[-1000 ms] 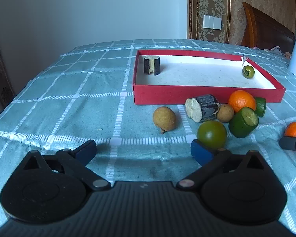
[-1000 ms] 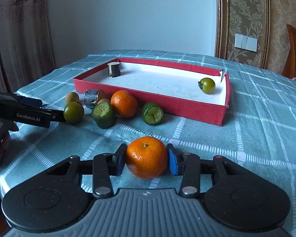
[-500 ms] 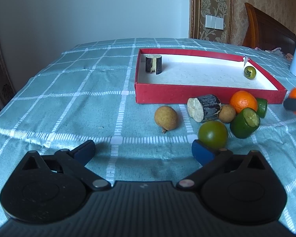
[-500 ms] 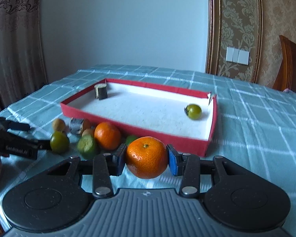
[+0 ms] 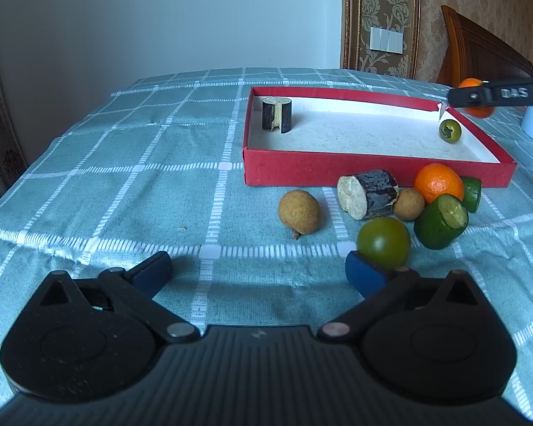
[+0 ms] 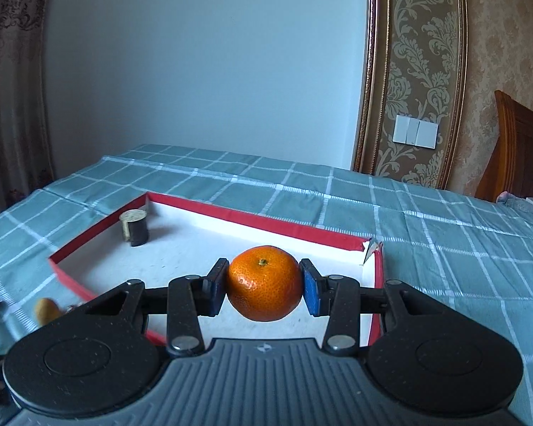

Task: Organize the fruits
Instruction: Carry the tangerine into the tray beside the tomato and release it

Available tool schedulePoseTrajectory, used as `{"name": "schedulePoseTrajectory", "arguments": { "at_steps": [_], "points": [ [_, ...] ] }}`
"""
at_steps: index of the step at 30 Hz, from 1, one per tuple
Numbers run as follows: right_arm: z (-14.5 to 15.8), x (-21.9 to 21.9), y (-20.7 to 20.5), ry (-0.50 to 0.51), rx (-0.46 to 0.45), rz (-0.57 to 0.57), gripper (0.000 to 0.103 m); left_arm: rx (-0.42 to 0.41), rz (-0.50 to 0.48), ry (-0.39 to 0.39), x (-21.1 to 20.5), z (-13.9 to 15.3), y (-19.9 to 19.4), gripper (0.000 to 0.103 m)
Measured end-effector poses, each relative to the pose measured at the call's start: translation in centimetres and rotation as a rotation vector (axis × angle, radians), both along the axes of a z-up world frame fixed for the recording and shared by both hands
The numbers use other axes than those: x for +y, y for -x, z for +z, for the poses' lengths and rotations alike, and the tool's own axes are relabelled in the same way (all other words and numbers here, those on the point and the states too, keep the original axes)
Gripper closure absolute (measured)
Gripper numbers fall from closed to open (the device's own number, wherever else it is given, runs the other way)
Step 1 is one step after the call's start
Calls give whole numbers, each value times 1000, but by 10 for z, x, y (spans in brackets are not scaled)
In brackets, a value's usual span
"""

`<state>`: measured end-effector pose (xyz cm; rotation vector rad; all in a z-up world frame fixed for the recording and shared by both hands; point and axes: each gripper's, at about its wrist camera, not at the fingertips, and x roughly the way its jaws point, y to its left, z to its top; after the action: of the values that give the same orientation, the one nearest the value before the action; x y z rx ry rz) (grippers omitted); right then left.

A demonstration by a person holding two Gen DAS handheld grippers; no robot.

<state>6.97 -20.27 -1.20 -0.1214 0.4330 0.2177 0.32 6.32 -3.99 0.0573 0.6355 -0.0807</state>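
Carrying: the right gripper [image 6: 264,289] holds a round orange mandarin with dimpled peel [image 6: 264,288] clamped between its blue pads, above the near right part of the shallow red cardboard tray with a white floor [image 6: 99,239].
Why held so: the pads press on the fruit's opposite sides at its widest girth, which likely keeps a round, smooth-skinned thing from rolling out.
Mandarin axis: stem end points up and slightly toward 12 o'clock; the fruit is almost spherical, so there is hardly a long axis.
Left gripper [image 5: 257,271]: jaws spread wide and holding nothing, low over the teal checked tabletop [image 5: 124,177]; a round green tomato-like fruit [image 5: 383,243] sits just by its right pad at 1 o'clock.
Tray contents: a short dark-skinned cane stub [image 5: 277,114] stands upright at 11 o'clock; a small green fruit [image 5: 450,131] lies near the torn corner at 2 o'clock.
Loose pile: other fruits wait outside the tray's near wall, probably for later trips.
Judgement: release inside the tray looks like the step in hand.
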Motion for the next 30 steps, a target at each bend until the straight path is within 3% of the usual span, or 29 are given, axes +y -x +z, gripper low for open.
{"name": "schedulePoseTrajectory", "arguments": {
  "at_steps": [14, 30],
  "points": [
    [-24, 14, -72, 13, 132, -53, 61, 0, 0, 0, 0, 0, 0, 0],
    [-43, 17, -93, 31, 209, -88, 61, 0, 0, 1, 0, 0, 0, 0]
  ]
}}
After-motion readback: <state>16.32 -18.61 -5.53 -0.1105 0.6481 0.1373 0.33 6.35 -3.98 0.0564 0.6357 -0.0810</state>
